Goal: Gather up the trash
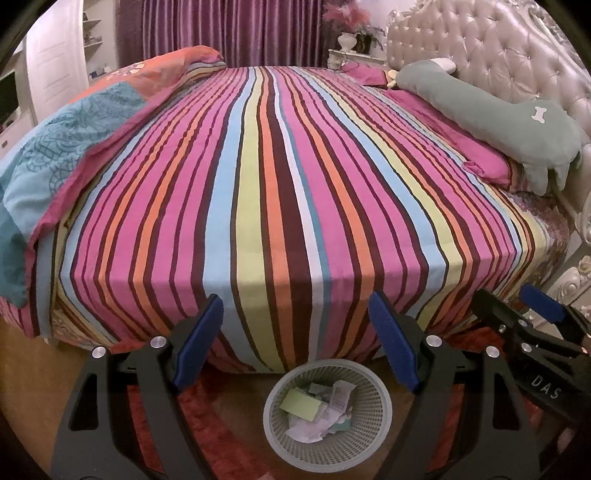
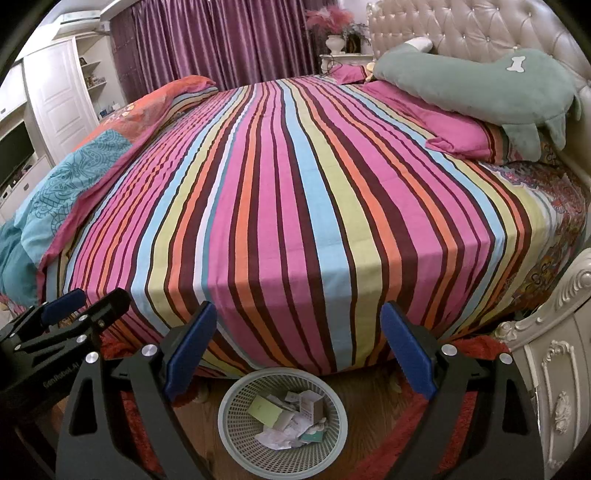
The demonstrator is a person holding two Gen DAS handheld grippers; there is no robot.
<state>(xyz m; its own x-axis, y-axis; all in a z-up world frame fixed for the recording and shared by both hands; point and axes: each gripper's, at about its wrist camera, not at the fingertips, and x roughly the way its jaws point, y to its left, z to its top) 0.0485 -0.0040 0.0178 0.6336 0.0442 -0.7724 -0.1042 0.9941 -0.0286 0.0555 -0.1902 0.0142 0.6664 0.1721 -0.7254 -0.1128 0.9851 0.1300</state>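
Both grippers idle above the waste basket at the bed's side.

The left gripper and right gripper hang side by side, fingers spread wide with nothing between them. Directly below them, the round lattice waste basket stands on the wooden floor just beside the bed, holding paper trash: crumpled slips, a yellow-green card, small cartons. Beyond the basket, the striped bedsheet lies bare. Farther from the basket, a green plush pillow rests against the tufted headboard.
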